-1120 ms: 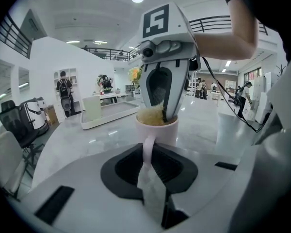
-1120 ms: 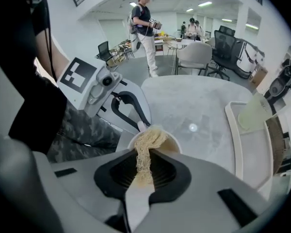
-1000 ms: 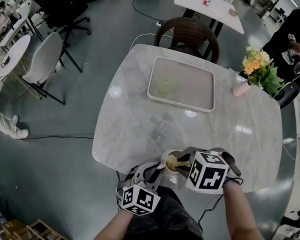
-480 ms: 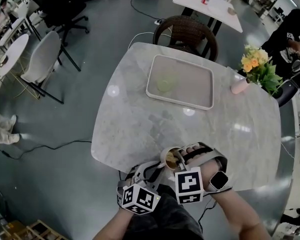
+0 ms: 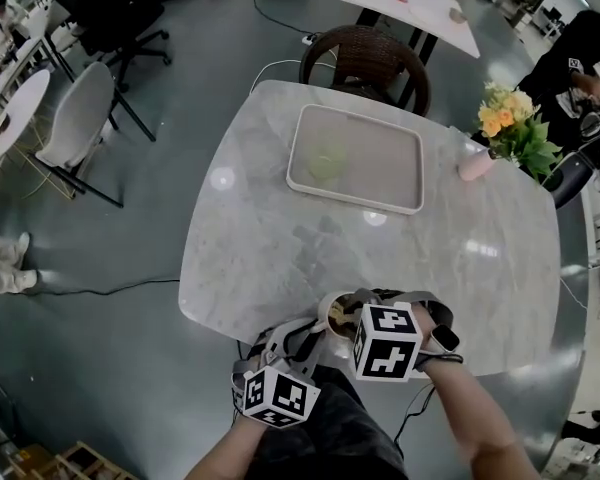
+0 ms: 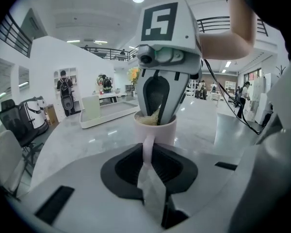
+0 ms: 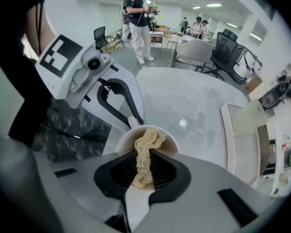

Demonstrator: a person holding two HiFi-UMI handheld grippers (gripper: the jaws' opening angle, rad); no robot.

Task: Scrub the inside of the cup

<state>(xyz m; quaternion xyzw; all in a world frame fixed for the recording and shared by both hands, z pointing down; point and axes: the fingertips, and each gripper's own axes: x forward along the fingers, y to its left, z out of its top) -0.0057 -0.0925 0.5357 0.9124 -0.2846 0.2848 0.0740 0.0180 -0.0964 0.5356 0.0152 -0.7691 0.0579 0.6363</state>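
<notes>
A pale pink cup (image 5: 332,311) stands at the near edge of the marble table (image 5: 280,238). My left gripper (image 5: 314,334) is shut on the cup's handle (image 6: 147,146), which sits upright between its jaws. From above, my right gripper (image 5: 344,320) is shut on a tan fibrous scrub pad (image 7: 145,152) and reaches down into the cup (image 7: 146,132). In the left gripper view the right gripper (image 6: 157,111) stands with its fingertips inside the cup's (image 6: 157,130) rim and the pad (image 6: 146,119) shows at the rim. The bottom of the cup is hidden.
A white tray (image 5: 400,168) lies at the table's far side with a pale green thing (image 5: 327,162) in it. Yellow flowers (image 5: 515,123) in a pink vase (image 5: 473,165) stand at the right edge. A wicker chair (image 5: 365,60) is behind the table.
My right gripper has swung and turned over the cup, its marker cube going towards me and back, with the pad staying inside. The left gripper and the cup have held still.
</notes>
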